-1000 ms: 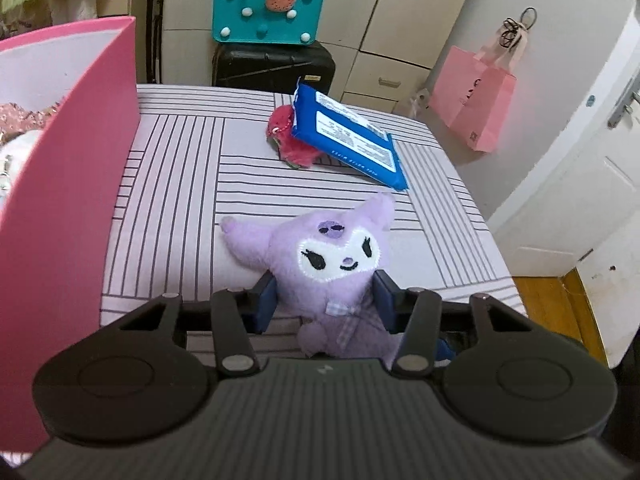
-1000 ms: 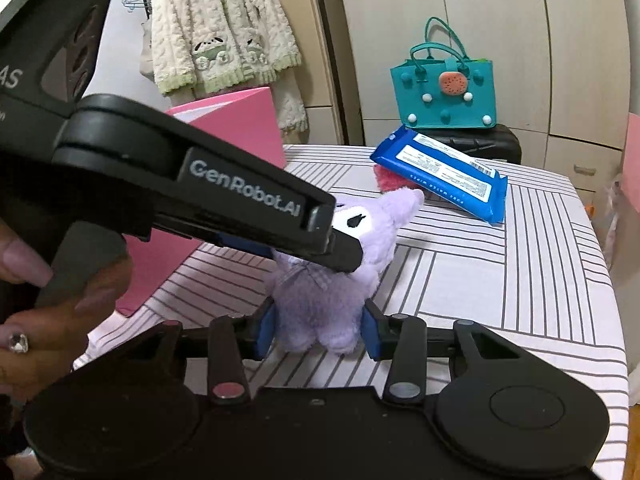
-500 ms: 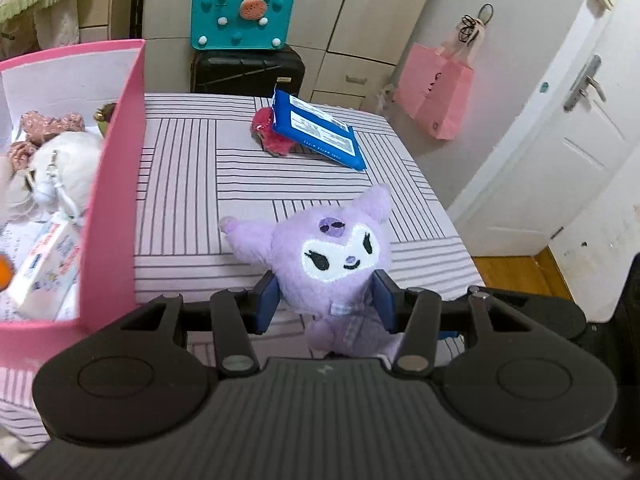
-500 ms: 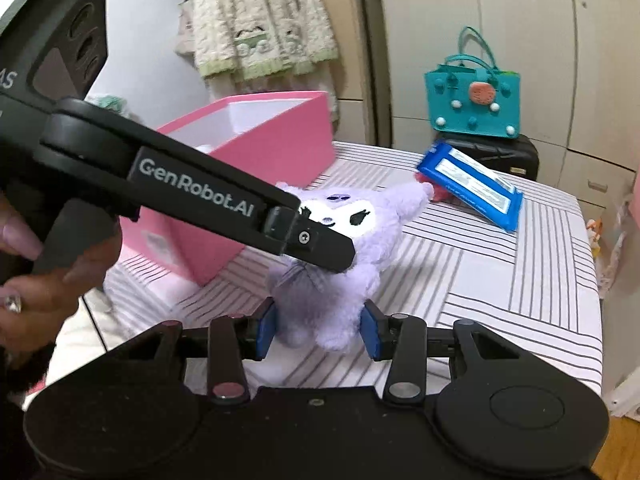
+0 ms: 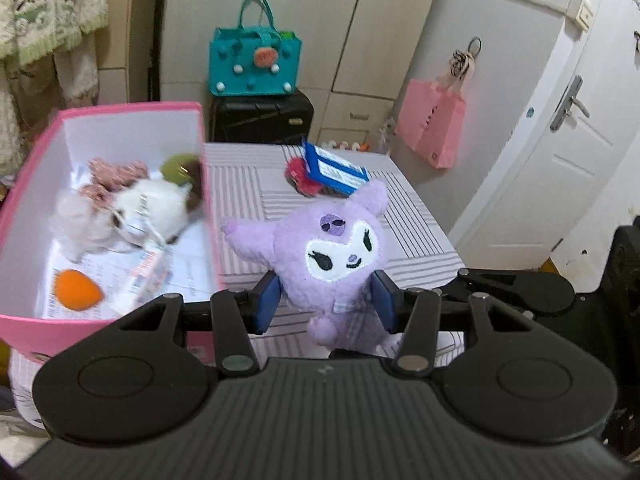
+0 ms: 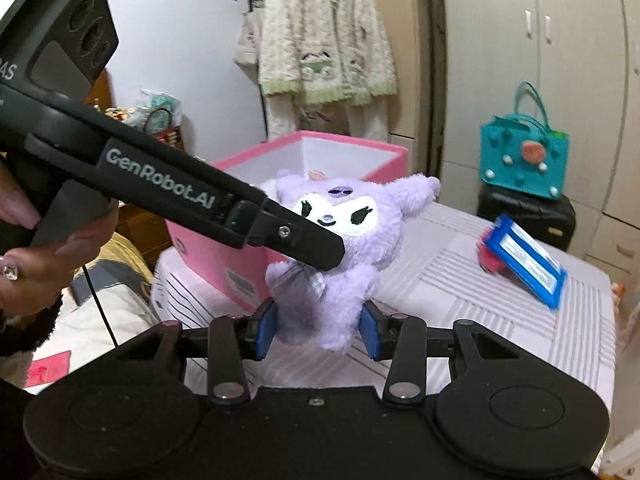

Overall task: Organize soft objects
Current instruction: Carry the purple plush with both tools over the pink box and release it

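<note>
- Blue pads (image 5: 267, 304) of the left gripper (image 5: 326, 306) are seen pressed into both sides of the purple plush toy (image 5: 332, 256), at chest height under its chin.
- Pads (image 6: 265, 330) of the right gripper (image 6: 318, 332) are clamped on the toy's lower body; the doll is thus held by both tools at once.
- The toy is carried in the air, clear of the striped tabletop (image 5: 404, 236), just beside the pink box (image 5: 100, 330) and not yet over its opening.
- Inside the box a white plush (image 5: 132, 216), an orange ball (image 5: 76, 290) and other small items are noted.
- Risk, judged: with two grips on one soft body, uneven pulling could stretch or twist it, or one grip could slip off the fur.
- Risk, judged: the toy or a finger could catch the box wall on the way across and tip or shove the box.
- Legible writing: "GenRobot.AI" on the left tool's arm (image 6: 160, 190). Print on the blue packet (image 6: 528, 264) is too small to be read.
</note>
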A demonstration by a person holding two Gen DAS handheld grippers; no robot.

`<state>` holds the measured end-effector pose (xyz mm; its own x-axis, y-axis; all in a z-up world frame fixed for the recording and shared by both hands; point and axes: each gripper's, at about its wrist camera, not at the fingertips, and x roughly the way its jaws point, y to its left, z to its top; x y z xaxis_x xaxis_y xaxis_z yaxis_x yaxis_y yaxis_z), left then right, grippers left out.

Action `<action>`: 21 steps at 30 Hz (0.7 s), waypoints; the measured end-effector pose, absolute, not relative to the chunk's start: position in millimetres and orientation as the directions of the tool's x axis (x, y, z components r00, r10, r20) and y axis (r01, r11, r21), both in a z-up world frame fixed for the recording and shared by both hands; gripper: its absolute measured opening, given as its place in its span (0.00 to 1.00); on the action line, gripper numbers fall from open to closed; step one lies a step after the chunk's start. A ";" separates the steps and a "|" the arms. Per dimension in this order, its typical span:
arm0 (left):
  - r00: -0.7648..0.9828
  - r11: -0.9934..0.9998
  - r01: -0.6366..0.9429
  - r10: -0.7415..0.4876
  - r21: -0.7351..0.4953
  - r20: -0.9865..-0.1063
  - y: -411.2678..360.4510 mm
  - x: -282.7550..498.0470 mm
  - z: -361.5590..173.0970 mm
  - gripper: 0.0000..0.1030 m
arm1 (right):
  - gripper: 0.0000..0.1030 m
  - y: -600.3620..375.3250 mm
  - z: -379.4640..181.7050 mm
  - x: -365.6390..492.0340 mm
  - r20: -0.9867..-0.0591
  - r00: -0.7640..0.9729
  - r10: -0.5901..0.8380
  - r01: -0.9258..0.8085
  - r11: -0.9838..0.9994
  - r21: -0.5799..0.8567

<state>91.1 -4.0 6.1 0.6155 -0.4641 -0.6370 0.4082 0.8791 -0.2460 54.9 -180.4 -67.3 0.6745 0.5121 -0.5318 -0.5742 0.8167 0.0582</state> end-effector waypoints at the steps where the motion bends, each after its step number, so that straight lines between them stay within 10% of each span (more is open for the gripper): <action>1: 0.621 0.879 0.409 -0.464 -0.244 -0.632 1.2 90.2 9.5 0.47 | 0.47 -175.3 -63.2 56.4 -0.531 0.670 0.519 -0.584 0.810 0.055; 21: 0.684 0.943 0.162 -0.319 -0.290 -0.656 110.3 191.1 11.0 0.47 | 0.47 -59.6 -36.7 181.1 -0.603 0.526 0.600 -0.714 0.697 0.071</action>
